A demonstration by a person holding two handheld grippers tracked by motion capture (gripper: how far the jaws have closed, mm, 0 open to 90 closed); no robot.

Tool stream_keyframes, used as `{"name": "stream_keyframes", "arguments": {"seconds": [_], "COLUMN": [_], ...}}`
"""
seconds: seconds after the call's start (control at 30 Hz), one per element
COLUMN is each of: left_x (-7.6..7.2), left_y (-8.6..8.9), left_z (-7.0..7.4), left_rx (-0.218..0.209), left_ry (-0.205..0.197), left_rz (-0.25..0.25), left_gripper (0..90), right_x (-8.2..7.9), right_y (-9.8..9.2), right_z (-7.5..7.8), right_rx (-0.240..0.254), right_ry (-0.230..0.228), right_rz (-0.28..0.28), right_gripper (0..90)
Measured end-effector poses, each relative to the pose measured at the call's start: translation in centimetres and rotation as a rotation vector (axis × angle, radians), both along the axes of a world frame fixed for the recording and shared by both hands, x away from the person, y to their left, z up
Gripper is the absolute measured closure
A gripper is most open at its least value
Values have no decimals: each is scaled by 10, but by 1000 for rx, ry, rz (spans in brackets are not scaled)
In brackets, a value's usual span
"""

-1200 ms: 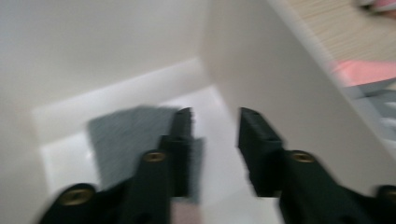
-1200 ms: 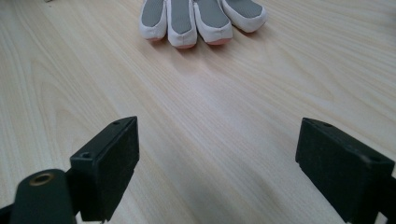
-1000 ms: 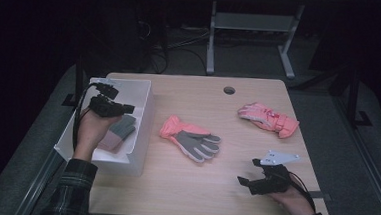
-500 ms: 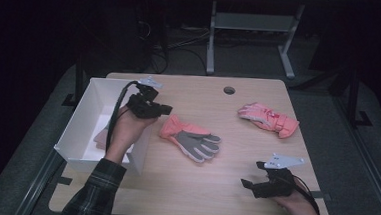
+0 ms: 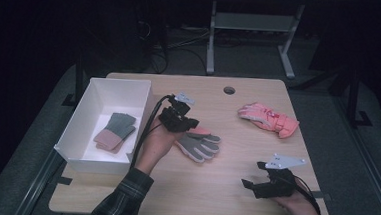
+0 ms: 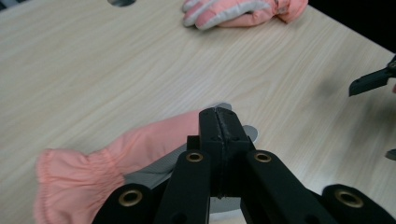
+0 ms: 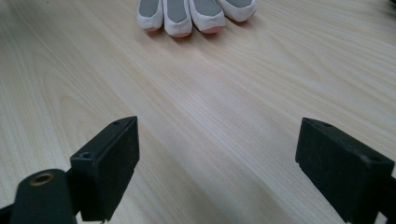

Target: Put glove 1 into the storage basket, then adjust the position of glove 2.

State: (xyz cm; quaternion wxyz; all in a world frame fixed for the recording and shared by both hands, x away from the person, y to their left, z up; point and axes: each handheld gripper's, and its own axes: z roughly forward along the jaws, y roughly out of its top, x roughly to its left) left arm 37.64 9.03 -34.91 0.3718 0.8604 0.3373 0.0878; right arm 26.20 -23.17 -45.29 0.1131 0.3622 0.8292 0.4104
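The left gripper sits above the cuff end of the pink-and-grey glove near the centre of the wooden table. Its jaws are pressed fully together; in the left gripper view the closed tips stand over the glove's pink back, with nothing visibly clamped between them. Whether the tips touch the fabric cannot be determined.

This glove lies flat, grey palm up, its fingers pointing right. In the right gripper view its four grey-padded fingertips lie at the far edge of the frame.

The right gripper is at the near right of the table, well apart from the glove. Its jaws stand wide apart, with bare tabletop between them.

A second pink glove lies at the far right of the table. A white bin stands at the left edge of the table and contains a grey-and-pink glove lying on its floor.
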Motion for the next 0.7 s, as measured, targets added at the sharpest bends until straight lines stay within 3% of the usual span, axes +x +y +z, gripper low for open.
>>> {"name": "stream_keyframes", "arguments": {"seconds": [0.3, 0.6, 0.7], "left_x": [10, 19, 22], "left_y": [-5, 5, 8], "left_z": [-45, -68, -79], "left_rx": [31, 61, 68], "left_ry": [43, 57, 86], "left_rz": [51, 113, 119], "left_gripper": [897, 897, 897], "right_x": [1, 1, 1], "right_y": [0, 1, 0], "right_z": [0, -1, -1], "right_rx": [0, 1, 0], "right_ry": [2, 8, 8], "right_rz": [0, 2, 5], "right_gripper": [132, 132, 132]}}
